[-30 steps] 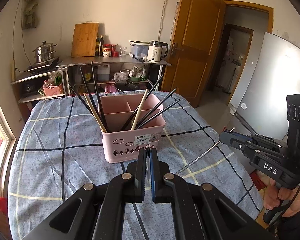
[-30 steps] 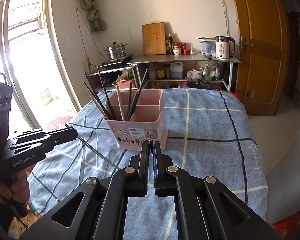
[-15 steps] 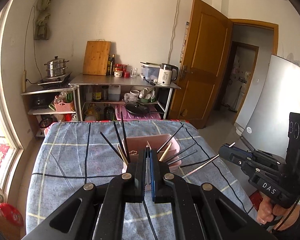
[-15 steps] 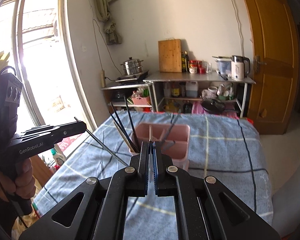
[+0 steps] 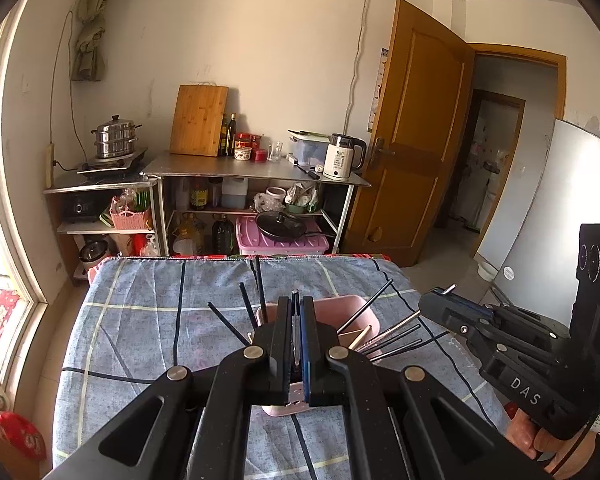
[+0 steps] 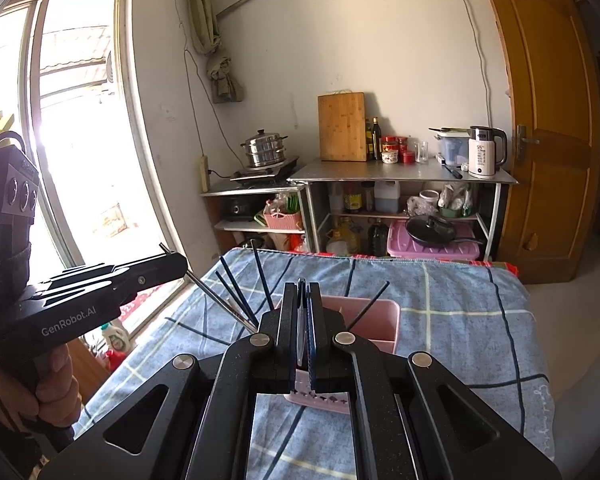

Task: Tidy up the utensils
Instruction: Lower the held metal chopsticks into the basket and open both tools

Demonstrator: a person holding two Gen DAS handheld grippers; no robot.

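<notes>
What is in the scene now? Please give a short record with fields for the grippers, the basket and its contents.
left gripper: shut on a steel chopstick, which slants down toward the basket
right gripper: shut on a second steel chopstick, also pointing at the basket
basket: pink, upright on the cloth
in basket: black chopsticks, wooden chopstick
steel tips inside basket: cannot tell
</notes>
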